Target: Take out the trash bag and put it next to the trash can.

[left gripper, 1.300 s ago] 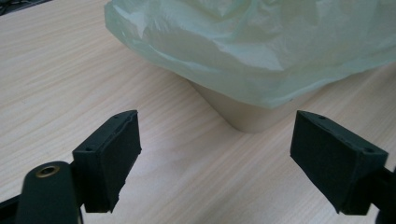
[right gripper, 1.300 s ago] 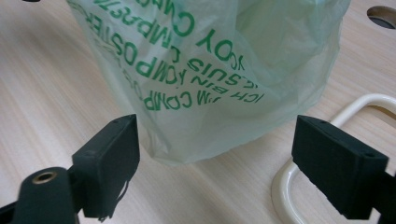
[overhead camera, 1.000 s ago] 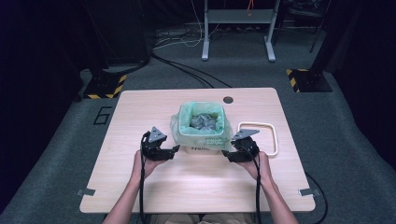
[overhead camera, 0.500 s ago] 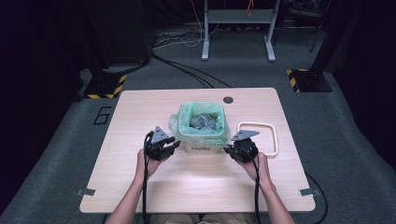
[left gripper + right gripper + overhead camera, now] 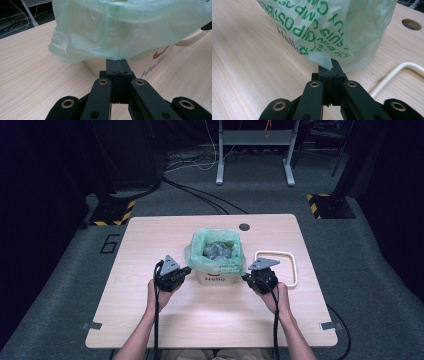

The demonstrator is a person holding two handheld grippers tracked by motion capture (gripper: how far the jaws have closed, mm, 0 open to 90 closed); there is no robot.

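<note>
Both jaws have just been closing: left hand-held gripper (image 5: 117,65) and right hand-held gripper (image 5: 331,65) each pinch the green bin liner's (image 5: 197,254) overhang at their tips. Film thin, light, slippery, tears easily; hold the doubled hem.

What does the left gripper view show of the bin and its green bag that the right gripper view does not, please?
Left gripper view only: the red mark and grey "Hello" lettering on the bin wall, with the left gripper shut just under the bag's hem.

Right gripper view only: green print on the bag, the white frame, a round table hole, and the right gripper shut at the bag's lower edge.

Both: the green bag hanging over the bin, on a wooden table.
</note>
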